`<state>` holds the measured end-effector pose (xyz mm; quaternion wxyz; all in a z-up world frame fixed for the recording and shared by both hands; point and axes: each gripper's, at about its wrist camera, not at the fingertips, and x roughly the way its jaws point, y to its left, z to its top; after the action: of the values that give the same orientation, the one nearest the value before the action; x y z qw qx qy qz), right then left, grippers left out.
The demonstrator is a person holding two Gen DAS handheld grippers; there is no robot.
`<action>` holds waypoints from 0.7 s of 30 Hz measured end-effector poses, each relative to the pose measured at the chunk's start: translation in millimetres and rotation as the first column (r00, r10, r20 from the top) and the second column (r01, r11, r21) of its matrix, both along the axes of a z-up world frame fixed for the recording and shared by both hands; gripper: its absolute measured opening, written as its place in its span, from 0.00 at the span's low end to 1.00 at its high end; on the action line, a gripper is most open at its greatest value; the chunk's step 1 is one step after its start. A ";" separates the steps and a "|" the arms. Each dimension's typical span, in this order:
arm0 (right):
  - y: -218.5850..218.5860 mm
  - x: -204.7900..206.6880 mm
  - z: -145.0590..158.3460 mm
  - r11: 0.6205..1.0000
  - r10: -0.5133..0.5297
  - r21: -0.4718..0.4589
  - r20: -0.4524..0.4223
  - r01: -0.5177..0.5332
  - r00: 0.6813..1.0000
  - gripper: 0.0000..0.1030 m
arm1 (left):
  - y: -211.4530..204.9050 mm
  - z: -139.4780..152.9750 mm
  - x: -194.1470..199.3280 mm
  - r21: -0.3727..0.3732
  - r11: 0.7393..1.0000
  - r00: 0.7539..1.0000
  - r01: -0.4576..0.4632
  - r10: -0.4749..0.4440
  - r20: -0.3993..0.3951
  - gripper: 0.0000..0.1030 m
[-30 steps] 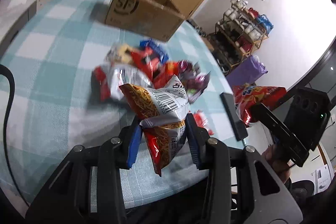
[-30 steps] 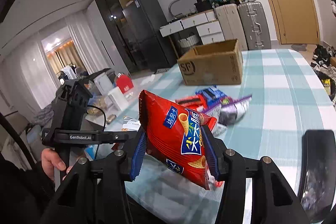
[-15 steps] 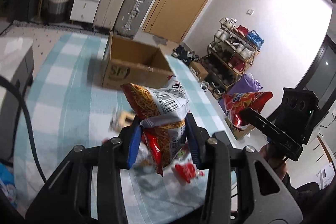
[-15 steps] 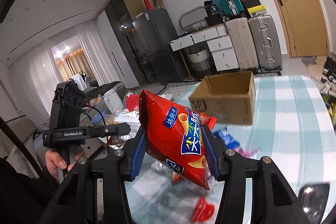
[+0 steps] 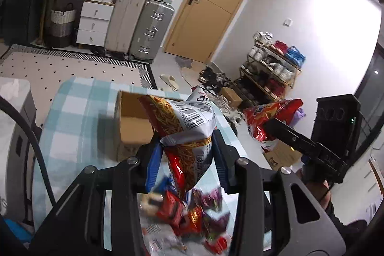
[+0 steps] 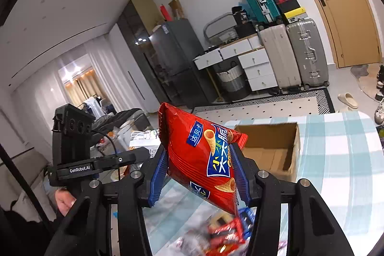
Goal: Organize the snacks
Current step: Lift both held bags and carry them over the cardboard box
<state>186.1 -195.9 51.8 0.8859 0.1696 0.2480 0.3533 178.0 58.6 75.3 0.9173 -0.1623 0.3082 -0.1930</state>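
My left gripper is shut on a red and silver noodle snack bag, held up in the air above the table. Its blue pads press both sides of the bag. My right gripper is shut on a red corn-cone chip bag, also lifted; that same red chip bag shows at the right of the left wrist view. An open cardboard box stands on the checked tablecloth beyond both bags, and the cardboard box sits just behind the noodle bag. A blurred pile of snack packets lies below.
The table with its teal and white checked cloth ends near a dotted rug. Suitcases, white drawers and a wooden door line the far wall. A shoe rack stands at the right. A hand holds the left gripper.
Both grippers have risen and moved toward the cardboard box with their bags still gripped. The snack pile has dropped low in both views, and the box's open inside now shows.
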 end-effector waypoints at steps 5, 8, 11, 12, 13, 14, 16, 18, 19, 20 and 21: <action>3.5 47.4 7.6 1.000 -0.013 0.019 -0.037 0.014 0.999 0.49 | -7.6 6.9 50.7 -0.005 1.000 1.000 -0.002 0.002 -0.023 0.36; 9.4 75.7 9.7 0.999 -0.032 0.000 -0.050 0.032 0.998 0.49 | -12.9 5.3 82.0 -0.003 1.000 0.999 -0.006 0.006 -0.047 0.36; 14.7 103.1 4.4 0.999 -0.040 -0.010 -0.078 0.039 0.996 0.49 | -15.9 -7.9 108.6 0.002 1.000 0.997 -0.026 0.026 -0.075 0.36; 17.1 112.6 1.4 0.999 -0.043 -0.018 -0.088 0.042 0.995 0.49 | -16.9 -13.7 118.4 0.004 0.999 0.996 -0.032 0.032 -0.088 0.36; 19.5 118.2 -3.9 0.999 -0.042 -0.023 -0.098 0.040 0.994 0.49 | -16.9 -21.7 126.0 0.009 0.999 0.994 -0.037 0.038 -0.100 0.36; 22.2 126.2 -9.0 0.999 -0.038 -0.026 -0.112 0.036 0.993 0.49 | -17.8 -28.6 133.7 0.017 0.999 0.993 -0.040 0.041 -0.114 0.36; 27.4 144.2 -21.9 0.999 -0.039 -0.037 -0.147 0.034 0.988 0.49 | -19.1 -45.1 148.6 0.019 0.999 0.989 -0.044 0.046 -0.142 0.36; 31.6 161.5 -39.3 0.998 -0.036 -0.048 -0.181 0.028 0.983 0.49 | -23.4 -59.8 163.0 0.031 0.999 0.984 -0.038 0.043 -0.176 0.36; 32.8 168.0 -45.3 0.998 -0.040 -0.055 -0.194 0.030 0.980 0.49 | -25.3 -68.2 168.1 0.037 0.999 0.982 -0.037 0.043 -0.186 0.36; 34.0 173.2 -52.8 0.998 -0.041 -0.060 -0.207 0.029 0.978 0.49 | -28.1 -74.9 173.9 0.042 0.999 0.979 -0.032 0.039 -0.199 0.36; 34.8 178.7 -61.0 0.998 -0.039 -0.061 -0.224 0.026 0.974 0.49 | -31.1 -83.4 180.1 0.047 0.999 0.977 -0.026 0.036 -0.212 0.36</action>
<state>364.8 -161.1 -9.3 0.8624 0.1871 0.3539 0.3099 358.1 27.5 -8.1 0.8854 -0.1667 0.4059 -0.1534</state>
